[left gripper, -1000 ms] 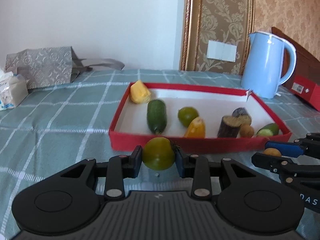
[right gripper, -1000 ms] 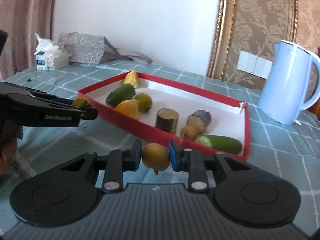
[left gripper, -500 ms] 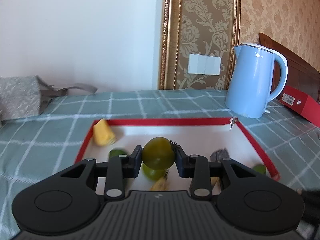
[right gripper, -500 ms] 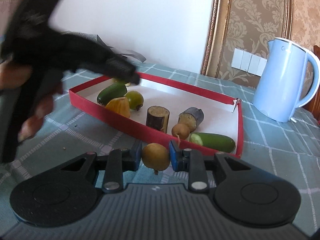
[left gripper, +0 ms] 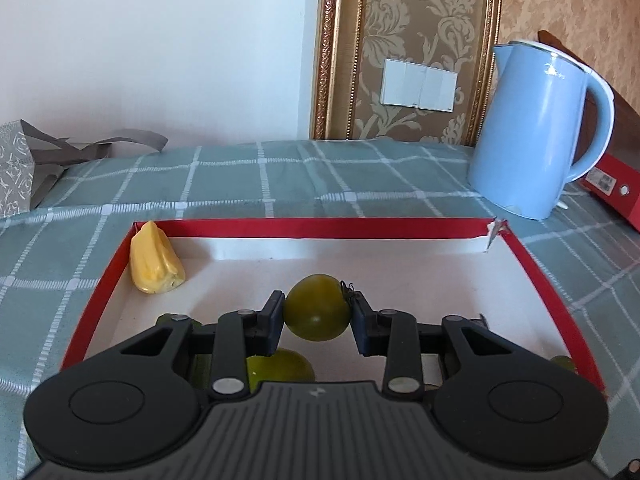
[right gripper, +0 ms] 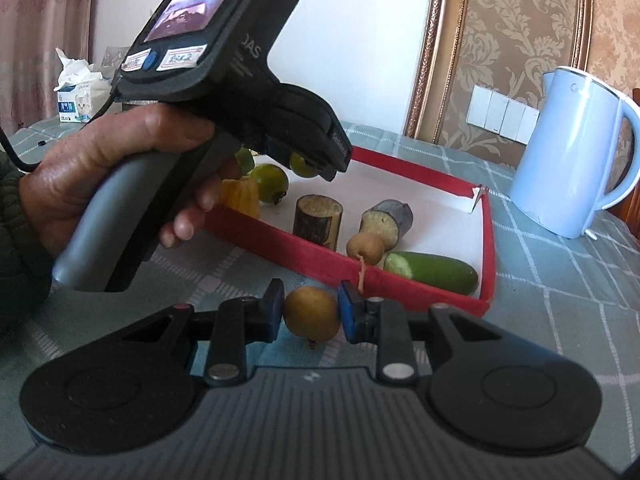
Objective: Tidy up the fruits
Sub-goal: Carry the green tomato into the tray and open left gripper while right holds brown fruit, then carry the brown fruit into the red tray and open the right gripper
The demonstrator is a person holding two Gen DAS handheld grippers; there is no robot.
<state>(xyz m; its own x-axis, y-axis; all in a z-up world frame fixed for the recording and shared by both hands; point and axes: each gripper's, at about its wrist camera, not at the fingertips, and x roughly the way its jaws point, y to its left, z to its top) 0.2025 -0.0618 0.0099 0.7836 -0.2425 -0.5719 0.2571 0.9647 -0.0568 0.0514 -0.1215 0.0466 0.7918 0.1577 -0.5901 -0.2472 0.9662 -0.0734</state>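
Checked green cloth [left gripper: 360, 176] covers the table, with a white wall and gold-patterned panel behind and a blue kettle [left gripper: 536, 128] standing off the far right corner of the red tray [left gripper: 320, 227]. A grey bag [left gripper: 16, 168] lies at the far left, and a tissue box [right gripper: 76, 100] sits further back on that side.

Over the tray, the left gripper [left gripper: 318, 312] is clamped on a dark green fruit [left gripper: 318, 307], held between its two blue pads above the white floor. Directly under it lies a lighter green fruit [left gripper: 280, 366], partly hidden by the gripper body. A yellow piece [left gripper: 154, 260] rests in the tray's far left corner, touching the wall.

From the other side, a hand [right gripper: 116, 168] is seen gripping the handle of that left tool, with the green fruit just showing at its tip.

Outside the tray, the right gripper [right gripper: 311, 312] is closed on a brown fruit [right gripper: 311, 312], close above the cloth and just in front of the tray's near wall. Inside the tray lie an orange piece [right gripper: 242, 196], two cut cane chunks [right gripper: 318, 216], another small brown fruit [right gripper: 365, 248] and a cucumber [right gripper: 434, 272] along the near wall at the right end.
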